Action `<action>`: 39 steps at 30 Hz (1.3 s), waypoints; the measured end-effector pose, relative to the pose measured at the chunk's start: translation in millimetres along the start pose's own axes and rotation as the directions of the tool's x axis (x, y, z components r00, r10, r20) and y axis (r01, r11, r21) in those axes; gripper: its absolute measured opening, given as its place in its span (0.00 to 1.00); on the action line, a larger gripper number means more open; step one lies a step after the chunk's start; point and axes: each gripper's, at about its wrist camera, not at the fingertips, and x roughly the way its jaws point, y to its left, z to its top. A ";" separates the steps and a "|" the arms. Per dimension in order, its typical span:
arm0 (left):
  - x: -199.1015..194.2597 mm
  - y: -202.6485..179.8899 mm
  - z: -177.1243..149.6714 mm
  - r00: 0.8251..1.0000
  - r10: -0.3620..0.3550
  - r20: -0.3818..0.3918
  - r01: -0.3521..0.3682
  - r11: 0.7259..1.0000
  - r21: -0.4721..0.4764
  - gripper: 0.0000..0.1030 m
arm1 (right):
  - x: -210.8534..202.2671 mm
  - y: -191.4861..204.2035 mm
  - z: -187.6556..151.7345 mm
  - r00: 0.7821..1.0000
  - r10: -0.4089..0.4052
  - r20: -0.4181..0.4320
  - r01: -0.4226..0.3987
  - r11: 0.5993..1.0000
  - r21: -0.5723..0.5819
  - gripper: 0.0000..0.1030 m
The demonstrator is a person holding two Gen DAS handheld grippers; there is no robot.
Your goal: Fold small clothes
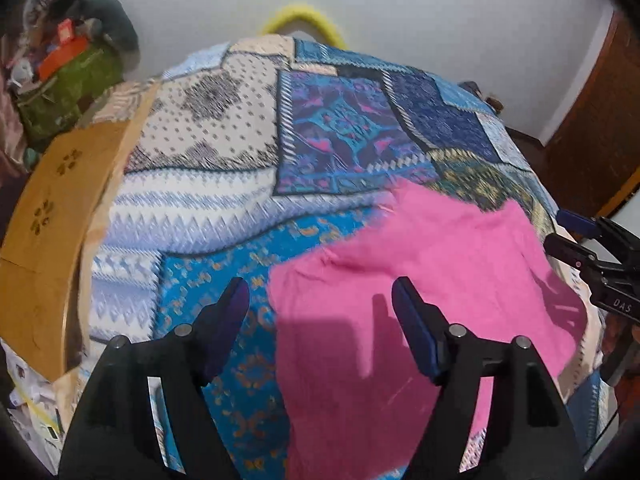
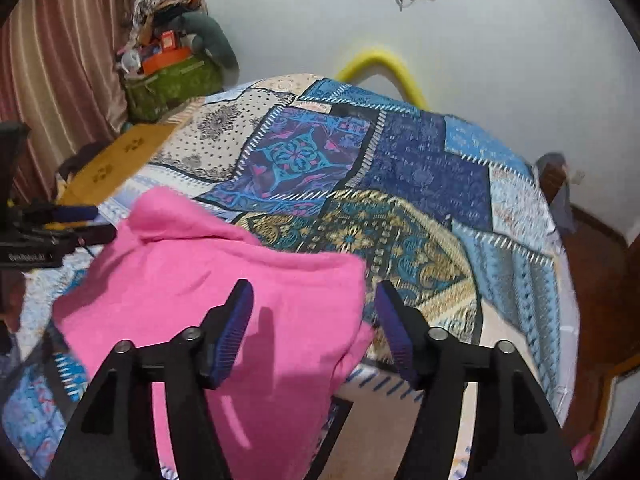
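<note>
I've got both grippers hovering over the bed [image 1: 224, 152]. Left gripper [image 1: 320, 292] jaws apart, nothing in them; pink garment [image 1: 420, 280] lies on the patchwork bedspread [image 2: 400, 184] under and right of it. Right gripper [image 2: 314, 294] also spread wide, empty, garment under and left of it
</note>
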 end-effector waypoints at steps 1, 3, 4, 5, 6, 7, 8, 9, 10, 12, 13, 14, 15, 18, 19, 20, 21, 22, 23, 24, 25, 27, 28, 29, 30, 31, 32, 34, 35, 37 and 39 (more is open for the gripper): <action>0.9 -3.0 -4.5 1.000 0.002 -0.014 -0.002 1.000 0.012 0.71 | -0.5 -0.7 -2.5 1.000 0.010 -0.008 -0.010 1.000 0.010 0.62; 2.8 -6.8 -13.8 0.999 0.016 -0.036 -0.014 0.999 0.032 0.71 | -0.7 -1.2 -10.0 0.999 0.022 -0.025 -0.021 0.999 0.029 0.62; 4.0 -8.4 -20.7 0.998 0.015 -0.054 -0.013 0.999 0.042 0.71 | -1.9 -1.8 -15.4 0.999 0.038 -0.036 -0.037 0.998 0.044 0.62; 4.1 -9.3 -26.3 0.998 0.009 -0.064 -0.006 0.999 0.046 0.71 | -3.3 -2.6 -20.3 0.998 0.055 -0.043 -0.053 0.997 0.059 0.62; 3.9 -9.2 -32.1 0.997 0.002 -0.074 0.002 0.999 0.047 0.71 | -5.2 -4.0 -25.3 0.996 0.071 -0.047 -0.067 0.995 0.080 0.62; 3.7 -8.0 -37.2 0.996 -0.011 -0.083 0.014 0.999 0.042 0.71 | -8.0 -6.9 -32.2 0.994 0.095 -0.050 -0.089 0.989 0.121 0.62; 3.8 -5.8 -42.0 0.995 -0.024 -0.094 0.027 0.999 0.028 0.72 | -8.6 -8.8 -35.9 0.992 0.111 -0.053 -0.102 0.984 0.144 0.62; 4.0 -3.5 -45.2 0.994 -0.032 -0.100 0.034 0.999 0.013 0.72 | -9.2 -11.6 -42.2 0.988 0.139 -0.062 -0.125 0.975 0.181 0.62; 4.6 1.2 -48.7 0.994 -0.040 -0.101 0.039 0.999 -0.012 0.75 | -8.8 -13.0 -46.8 0.985 0.158 -0.072 -0.140 0.968 0.206 0.62; 6.1 8.7 -51.8 0.994 -0.054 -0.100 0.049 0.997 -0.057 0.80 | -7.5 -12.5 -54.0 0.981 0.173 -0.088 -0.149 0.962 0.231 0.62; 8.3 13.6 -53.0 0.992 -0.078 -0.101 0.068 0.993 -0.097 0.80 | -5.3 -11.4 -57.4 0.979 0.177 -0.099 -0.150 0.961 0.234 0.62; 10.7 17.1 -53.2 0.989 -0.101 -0.107 0.087 0.988 -0.127 0.80 | -3.6 -10.6 -59.4 0.978 0.179 -0.105 -0.150 0.961 0.233 0.62; 13.5 19.9 -52.7 0.986 -0.127 -0.112 0.109 0.981 -0.158 0.80 | -1.0 -9.4 -60.8 0.977 0.180 -0.111 -0.150 0.961 0.232 0.62; 19.6 21.6 -48.1 0.979 -0.171 -0.110 0.147 0.969 -0.198 0.80 | 4.3 -10.2 -59.7 0.974 0.201 -0.106 -0.169 0.952 0.254 0.62; 21.7 20.6 -44.9 0.975 -0.195 -0.105 0.171 0.964 -0.206 0.80 | 9.5 -10.9 -57.2 0.971 0.212 -0.108 -0.178 0.949 0.262 0.62; 23.1 19.9 -42.4 0.972 -0.216 -0.096 0.192 0.958 -0.212 0.80 | 11.7 -11.6 -57.4 0.970 0.219 -0.109 -0.183 0.946 0.267 0.62; 25.2 19.4 -39.8 0.967 -0.237 -0.089 0.213 0.952 -0.221 0.80 | 15.9 -12.8 -56.3 0.968 0.226 -0.106 -0.189 0.942 0.279 0.62; 28.2 18.9 -36.9 0.963 -0.256 -0.086 0.230 0.945 -0.233 0.80 | 19.8 -13.8 -54.6 0.969 0.227 -0.098 -0.191 0.938 0.289 0.62; 31.4 18.9 -34.2 0.960 -0.267 -0.082 0.240 0.939 -0.245 0.78 | 22.9 -13.6 -52.4 0.970 0.227 -0.089 -0.192 0.937 0.293 0.62; 33.3 19.2 -32.2 0.959 -0.271 -0.080 0.243 0.936 -0.254 0.76 | 23.4 -12.7 -52.5 0.970 0.227 -0.086 -0.194 0.937 0.291 0.58; 35.8 19.7 -30.1 0.958 -0.277 -0.076 0.249 0.932 -0.263 0.67 | 25.2 -12.0 -50.3 0.970 0.229 -0.081 -0.197 0.937 0.290 0.54; 36.5 21.5 -27.8 0.953 -0.295 -0.067 0.266 0.923 -0.277 0.52 | 28.0 -12.2 -48.6 0.965 0.251 -0.077 -0.218 0.928 0.301 0.32; 35.6 22.6 -27.2 0.946 -0.319 -0.062 0.290 0.913 -0.286 0.38 | 28.8 -12.2 -47.4 0.962 0.263 -0.076 -0.228 0.923 0.310 0.27; 35.0 23.1 -26.9 0.937 -0.345 -0.060 0.314 0.903 -0.293 0.28 | 28.4 -11.9 -46.8 0.960 0.270 -0.074 -0.235 0.920 0.313 0.20; 32.4 23.1 -27.6 0.930 -0.364 -0.057 0.332 0.895 -0.298 0.27 | 26.0 -9.7 -45.5 0.964 0.256 -0.074 -0.223 0.927 0.300 0.18; 27.3 21.8 -28.4 0.931 -0.361 -0.053 0.332 0.897 -0.292 0.25 | 20.4 -4.2 -43.7 0.971 0.230 -0.065 -0.206 0.942 0.266 0.17; 22.7 20.0 -29.0 0.934 -0.354 -0.051 0.327 0.903 -0.279 0.23 | 15.2 0.4 -42.7 0.976 0.212 -0.056 -0.194 0.952 0.236 0.16; 5.7 15.6 -31.1 0.945 -0.325 -0.035 0.308 0.921 -0.239 0.22 | -1.9 9.3 -40.4 0.979 0.203 -0.028 -0.193 0.961 0.199 0.15; -3.3 14.8 -32.5 0.948 -0.318 -0.020 0.306 0.925 -0.223 0.22 | -9.5 11.7 -39.0 0.978 0.209 -0.017 -0.202 0.960 0.192 0.14; -28.8 13.8 -37.1 0.950 -0.313 0.016 0.310 0.930 -0.195 0.22 | -25.0 17.1 -37.5 0.975 0.222 0.004 -0.219 0.960 0.176 0.14; -52.4 12.5 -41.5 0.952 -0.302 0.042 0.305 0.937 -0.169 0.22 | -45.2 26.0 -36.3 0.971 0.240 0.027 -0.241 0.957 0.159 0.14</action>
